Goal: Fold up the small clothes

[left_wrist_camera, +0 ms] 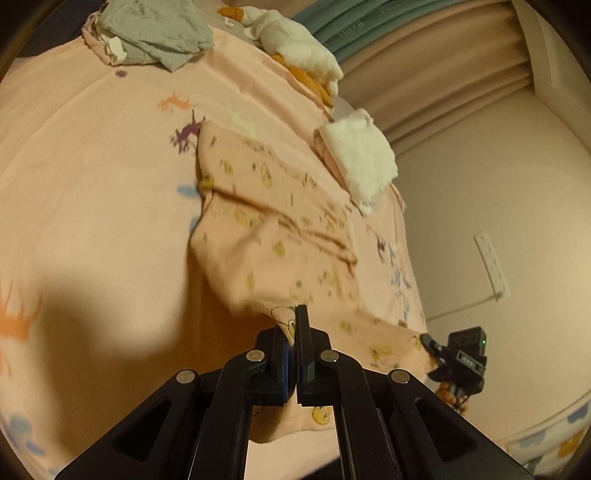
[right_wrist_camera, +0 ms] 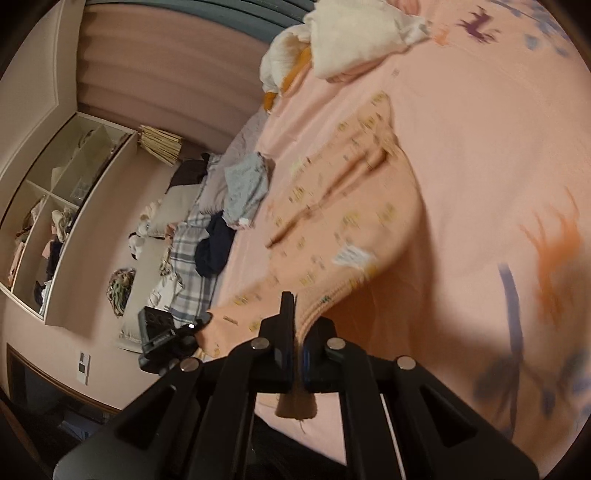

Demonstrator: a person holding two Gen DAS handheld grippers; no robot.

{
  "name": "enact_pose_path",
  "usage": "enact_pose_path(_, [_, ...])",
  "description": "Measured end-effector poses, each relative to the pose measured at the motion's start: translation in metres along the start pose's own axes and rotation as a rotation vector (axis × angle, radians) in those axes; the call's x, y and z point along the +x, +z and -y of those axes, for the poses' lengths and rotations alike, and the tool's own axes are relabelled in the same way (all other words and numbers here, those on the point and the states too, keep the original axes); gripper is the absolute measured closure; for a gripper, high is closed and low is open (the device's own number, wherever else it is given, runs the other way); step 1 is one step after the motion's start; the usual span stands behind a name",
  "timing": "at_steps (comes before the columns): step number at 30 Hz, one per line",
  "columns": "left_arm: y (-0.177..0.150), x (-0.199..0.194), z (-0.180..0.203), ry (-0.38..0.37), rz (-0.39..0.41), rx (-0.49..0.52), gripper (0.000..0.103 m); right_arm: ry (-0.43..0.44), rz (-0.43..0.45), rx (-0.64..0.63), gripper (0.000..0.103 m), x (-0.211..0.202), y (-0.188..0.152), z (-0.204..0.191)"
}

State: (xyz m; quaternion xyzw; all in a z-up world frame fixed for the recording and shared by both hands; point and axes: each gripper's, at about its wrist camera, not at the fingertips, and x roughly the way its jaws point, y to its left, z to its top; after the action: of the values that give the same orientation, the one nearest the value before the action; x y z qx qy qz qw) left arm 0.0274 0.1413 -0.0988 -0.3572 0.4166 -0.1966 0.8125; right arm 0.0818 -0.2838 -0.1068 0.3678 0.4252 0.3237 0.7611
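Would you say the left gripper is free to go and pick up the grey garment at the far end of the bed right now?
Probably not: the left gripper is shut on the peach garment, which the right gripper also holds. The grey garment lies unobstructed.

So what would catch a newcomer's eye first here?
The peach garment, printed with yellow figures, stretched over the pink sheet with the left gripper and the right gripper each shut on its near edge. Beyond it, a folded white cloth near the bed's edge.
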Motion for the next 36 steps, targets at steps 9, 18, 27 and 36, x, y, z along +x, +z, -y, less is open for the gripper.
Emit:
enact_pose_path(9, [0.097,0.047,-0.012,0.000,0.035,-0.064,0.103,-0.021,0.061,-0.010,0.096,0.058,0.116,0.004])
enact_pose_path(18, [0.181,0.114,-0.047,0.047,0.049,-0.197,0.103,-0.118,0.087,0.063,0.096,0.123,0.213,0.036])
enact_pose_path(27, [0.209,0.168,-0.091,0.053,-0.071,-0.369,0.103,-0.204,-0.003,0.275,0.079,0.166,0.243,0.095])
enact_pose_path(36, [0.231,0.158,-0.114,0.148,0.020,-0.466,0.069,-0.087,0.141,0.437,0.058,0.149,0.260,0.120])
